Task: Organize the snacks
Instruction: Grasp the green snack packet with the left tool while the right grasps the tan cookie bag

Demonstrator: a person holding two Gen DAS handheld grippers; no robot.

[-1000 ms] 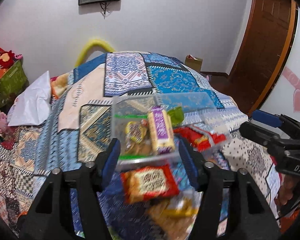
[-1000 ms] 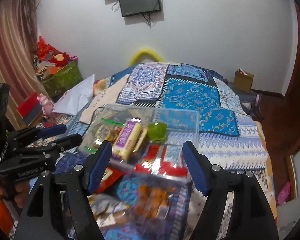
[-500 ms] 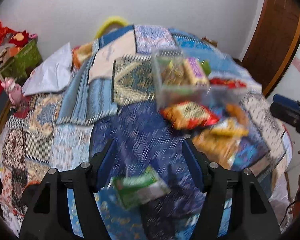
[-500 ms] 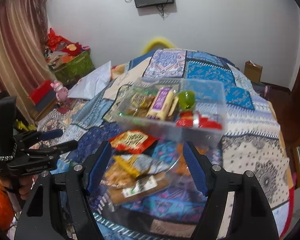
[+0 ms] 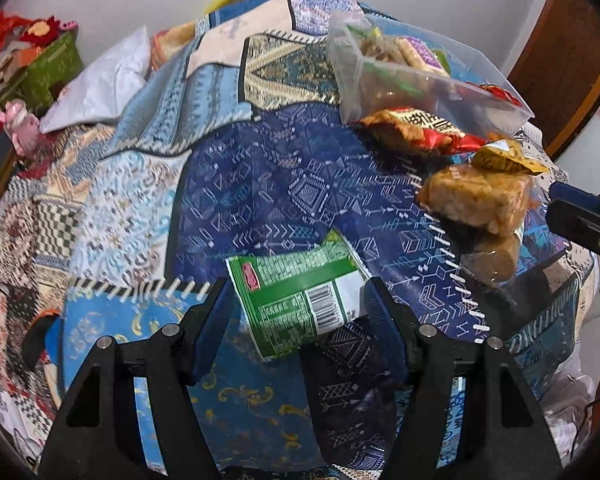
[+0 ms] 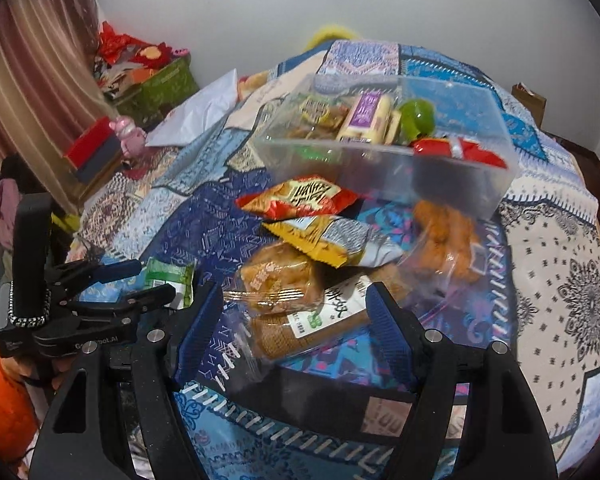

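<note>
A green snack packet (image 5: pixel 300 292) lies on the patterned bedspread (image 5: pixel 260 200) between the fingers of my open left gripper (image 5: pixel 298 312), and the pads do not press it. My right gripper (image 6: pixel 292 320) is open over a clear-wrapped brown cake packet (image 6: pixel 280 280) and a white-labelled packet (image 6: pixel 328 316). Beyond them lie a yellow packet (image 6: pixel 320 236), a red packet (image 6: pixel 300 196) and a clear bag of orange pieces (image 6: pixel 448 236). A clear plastic box (image 6: pixel 380 168) holds several snacks. The left gripper (image 6: pixel 152 278) shows at the right wrist view's left, around the green packet (image 6: pixel 172 276).
A white pillow (image 6: pixel 200 116), a green box of red items (image 6: pixel 164 84) and a pink toy (image 6: pixel 128 132) sit left of the bed. A brown door (image 5: pixel 560 60) stands at right. An orange sleeve (image 6: pixel 4 400) is at lower left.
Both grippers have sunk and tipped down toward the bed. The left one swung from the box to around the green packet. The right one came down over the loose packets in front of the box.
</note>
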